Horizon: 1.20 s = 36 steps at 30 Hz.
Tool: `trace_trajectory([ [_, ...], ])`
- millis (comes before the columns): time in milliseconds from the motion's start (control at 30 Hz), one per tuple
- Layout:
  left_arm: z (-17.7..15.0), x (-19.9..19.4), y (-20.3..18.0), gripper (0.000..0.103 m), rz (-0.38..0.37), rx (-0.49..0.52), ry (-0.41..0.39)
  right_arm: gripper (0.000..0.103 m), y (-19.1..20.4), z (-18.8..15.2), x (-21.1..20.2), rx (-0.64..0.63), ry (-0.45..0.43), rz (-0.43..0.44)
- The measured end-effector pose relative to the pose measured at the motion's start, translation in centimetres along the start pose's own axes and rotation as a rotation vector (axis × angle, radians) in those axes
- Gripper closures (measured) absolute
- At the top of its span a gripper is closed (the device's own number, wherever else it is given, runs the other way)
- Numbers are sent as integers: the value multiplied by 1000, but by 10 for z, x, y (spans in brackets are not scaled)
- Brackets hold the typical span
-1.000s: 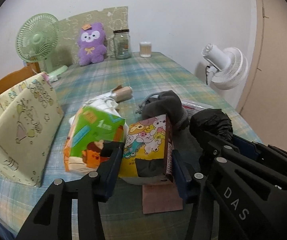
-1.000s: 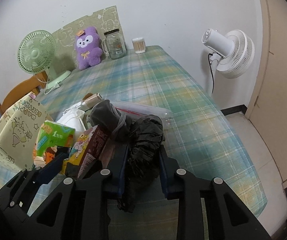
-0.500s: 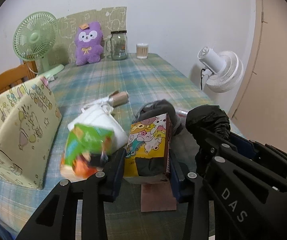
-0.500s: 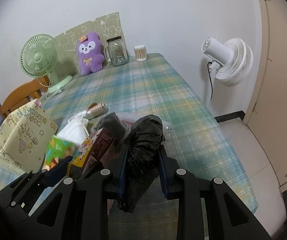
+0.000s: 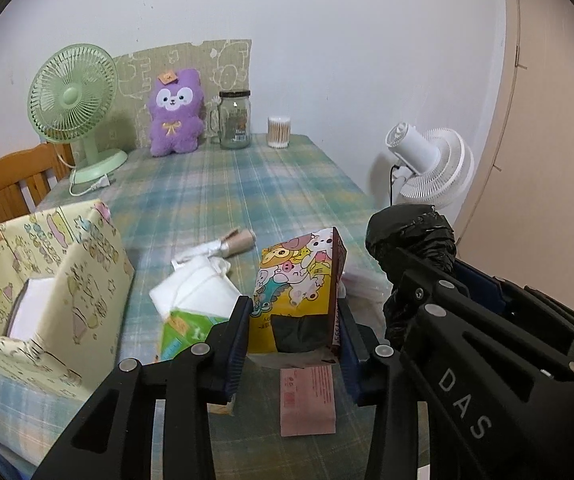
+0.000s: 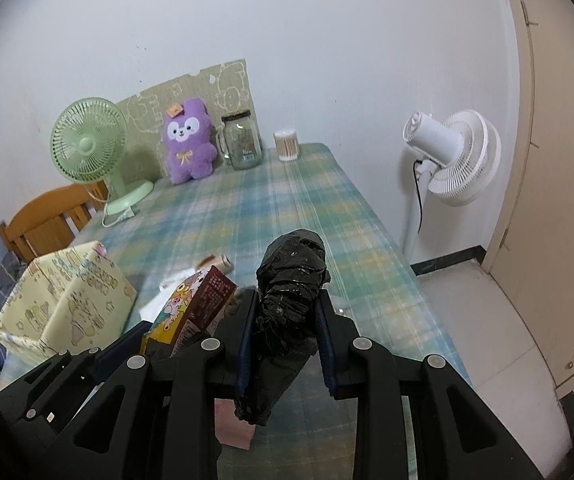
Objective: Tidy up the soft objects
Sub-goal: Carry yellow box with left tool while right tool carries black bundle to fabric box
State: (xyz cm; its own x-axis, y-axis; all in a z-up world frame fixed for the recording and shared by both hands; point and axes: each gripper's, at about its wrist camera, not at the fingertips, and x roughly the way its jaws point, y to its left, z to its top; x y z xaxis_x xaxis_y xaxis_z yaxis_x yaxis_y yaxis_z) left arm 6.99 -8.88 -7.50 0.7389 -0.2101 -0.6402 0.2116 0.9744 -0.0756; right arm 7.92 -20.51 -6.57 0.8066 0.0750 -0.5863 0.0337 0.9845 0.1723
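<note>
Two grippers are each closed on a soft item above the near end of the plaid-covered table. The left gripper has its two fingers pressed against the sides of a cartoon-printed pack, which stands roughly upright between them with a dark piece showing at its lower front. The right gripper clamps a crumpled black plastic bag that rises above its fingertips and hangs down below them; in the left wrist view the same bag sits at the right, just beside the pack.

Left of the pack, near the left finger, a green tissue pack lies on the cloth with a folded white cloth just behind it, and a small tan roll lies farther back. A yellow patterned storage box stands open at the near left. A pink card lies flat under the left gripper. At the far end stand a green fan, a purple plush toy, a glass jar and a cotton swab cup. A white fan stands off the table's right side.
</note>
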Motion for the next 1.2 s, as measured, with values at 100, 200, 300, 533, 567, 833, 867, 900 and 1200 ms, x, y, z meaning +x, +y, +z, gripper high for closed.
trace_trajectory([
  [100, 5, -6, 2, 62, -1, -5, -8, 72, 5, 7, -4, -7, -11, 0],
  [200, 12, -11, 4, 62, 3, -4, 1, 72, 11, 13, -9, -10, -25, -2],
  [300, 18, -18, 7, 62, 12, 0, -12, 72, 15, 18, -15, -10, -38, 8],
  [533, 27, -34, 14, 62, 27, 2, -44, 72, 25, 30, -26, -17, -63, 21],
  [567, 28, -36, 15, 62, 29, 2, -48, 72, 27, 32, -28, -17, -63, 20],
  [833, 38, -50, 24, 62, 39, 2, -80, 72, 42, 43, -37, -29, -79, 20],
  [867, 39, -51, 26, 62, 40, 1, -83, 72, 44, 44, -38, -33, -82, 20],
  [900, 40, -53, 28, 62, 39, 0, -86, 72, 47, 45, -39, -36, -85, 20],
  [1200, 48, -61, 50, 62, 54, 4, -91, 72, 72, 53, -39, -57, -88, 43],
])
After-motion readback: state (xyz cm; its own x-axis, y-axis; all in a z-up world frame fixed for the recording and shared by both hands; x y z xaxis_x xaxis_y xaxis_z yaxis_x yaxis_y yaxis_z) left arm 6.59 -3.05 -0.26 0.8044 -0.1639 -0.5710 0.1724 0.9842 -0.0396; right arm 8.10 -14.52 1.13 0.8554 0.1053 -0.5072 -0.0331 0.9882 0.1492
